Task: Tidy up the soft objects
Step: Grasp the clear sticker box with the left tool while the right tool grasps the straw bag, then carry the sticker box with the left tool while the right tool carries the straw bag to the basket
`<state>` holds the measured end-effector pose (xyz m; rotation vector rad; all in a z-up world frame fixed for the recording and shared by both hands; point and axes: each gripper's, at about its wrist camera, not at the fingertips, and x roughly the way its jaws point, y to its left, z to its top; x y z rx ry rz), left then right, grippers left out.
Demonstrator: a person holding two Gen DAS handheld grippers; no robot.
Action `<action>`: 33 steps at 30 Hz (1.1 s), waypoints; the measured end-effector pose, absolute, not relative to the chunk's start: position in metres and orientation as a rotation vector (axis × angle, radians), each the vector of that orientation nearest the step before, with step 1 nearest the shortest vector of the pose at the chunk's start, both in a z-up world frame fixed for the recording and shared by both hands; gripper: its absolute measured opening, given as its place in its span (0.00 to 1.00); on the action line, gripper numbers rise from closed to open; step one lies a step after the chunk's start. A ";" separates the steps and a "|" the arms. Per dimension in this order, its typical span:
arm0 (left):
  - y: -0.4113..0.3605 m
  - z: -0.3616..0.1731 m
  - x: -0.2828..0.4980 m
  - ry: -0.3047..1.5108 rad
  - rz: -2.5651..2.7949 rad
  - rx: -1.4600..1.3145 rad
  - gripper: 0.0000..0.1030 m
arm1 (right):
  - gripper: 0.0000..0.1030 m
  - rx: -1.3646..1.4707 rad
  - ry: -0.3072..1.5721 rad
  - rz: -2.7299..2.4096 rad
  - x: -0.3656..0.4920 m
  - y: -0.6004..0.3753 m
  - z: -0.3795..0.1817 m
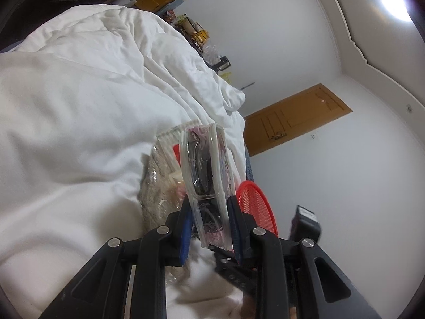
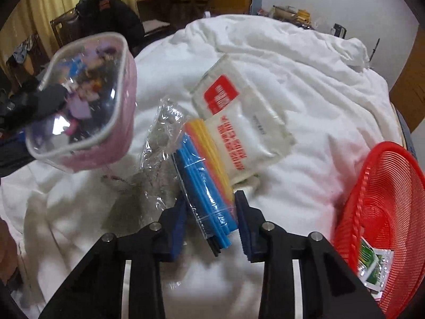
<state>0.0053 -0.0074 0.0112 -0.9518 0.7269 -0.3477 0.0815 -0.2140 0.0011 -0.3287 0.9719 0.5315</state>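
My left gripper (image 1: 209,212) is shut on a clear zip pouch (image 1: 204,172) with white piping, held edge-on above the white duvet (image 1: 79,106). From the right wrist view the same pouch (image 2: 85,101) hangs at the left, pink-sided and full of small items. My right gripper (image 2: 212,210) points down at the bed, and its blue pads press both sides of a plastic-wrapped pack of blue, orange and yellow straws (image 2: 207,175). White sachet packs with red labels (image 2: 239,122) lie just beyond it.
A red mesh basket (image 2: 385,212) holding green sachets (image 2: 372,265) sits at the bed's right edge. A crumpled clear wrapper (image 2: 162,138) lies left of the straws. A chair with a dark jacket (image 2: 106,13) stands behind the bed, a wooden door (image 1: 297,117) beyond.
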 end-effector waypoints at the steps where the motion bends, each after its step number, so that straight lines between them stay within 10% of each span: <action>1: -0.010 0.012 0.006 0.731 -0.356 -0.947 0.25 | 0.31 -0.329 0.953 0.525 0.077 -0.220 0.009; 33: -0.229 0.101 0.027 0.880 -0.631 -0.439 0.25 | 0.29 -0.009 0.713 0.064 0.009 -0.452 0.085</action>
